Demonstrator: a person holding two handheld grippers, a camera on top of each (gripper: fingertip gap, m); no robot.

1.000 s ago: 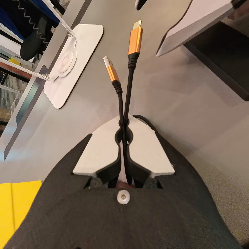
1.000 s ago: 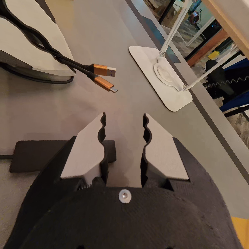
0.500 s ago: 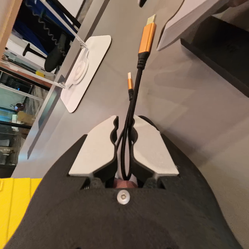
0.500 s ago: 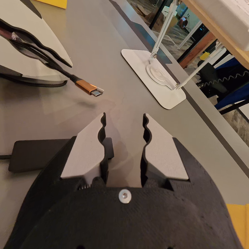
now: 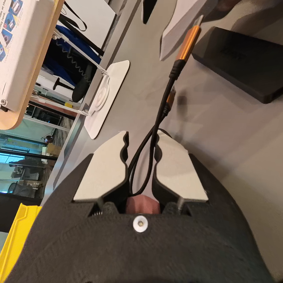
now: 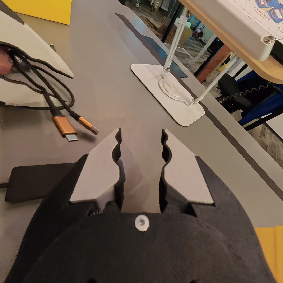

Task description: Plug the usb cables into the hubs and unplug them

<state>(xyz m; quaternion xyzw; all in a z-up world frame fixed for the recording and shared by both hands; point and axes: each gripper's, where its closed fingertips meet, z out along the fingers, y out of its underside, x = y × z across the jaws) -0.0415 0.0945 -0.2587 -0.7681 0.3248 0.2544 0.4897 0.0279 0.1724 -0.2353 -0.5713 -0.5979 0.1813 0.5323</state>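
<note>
A grey table (image 6: 107, 64) runs toward a glass-walled room, with a white lamp base (image 6: 168, 95) at about one o'clock in the right wrist view and a yellow bin (image 5: 13, 238) at the lower left of the left wrist view.

The left gripper (image 5: 141, 137) has its jaws apart, and the black usb cable (image 5: 153, 153) runs loosely through the gap as a doubled loop, leaning on the right finger rather than being pinched. Its larger copper-sleeved plug (image 6: 64, 127) points toward seven o'clock in the right wrist view, raised off the table; the smaller plug (image 6: 88, 125) lies just beside it, low over the surface. The right gripper (image 6: 141, 133) is open and empty, its fingertips near both plugs but touching neither. The black hub (image 6: 39, 182) sits flat on the table at eight o'clock, partly under the right gripper's left finger.

Nothing is plugged in yet. The risk, as I judge it, is the slack hold — the loop could slide out of the left gripper and drop the plugs. The two plugs also sit close together, so the right gripper could catch the wrong one or both, and a skewed plug would jam against the hub's port.
</note>
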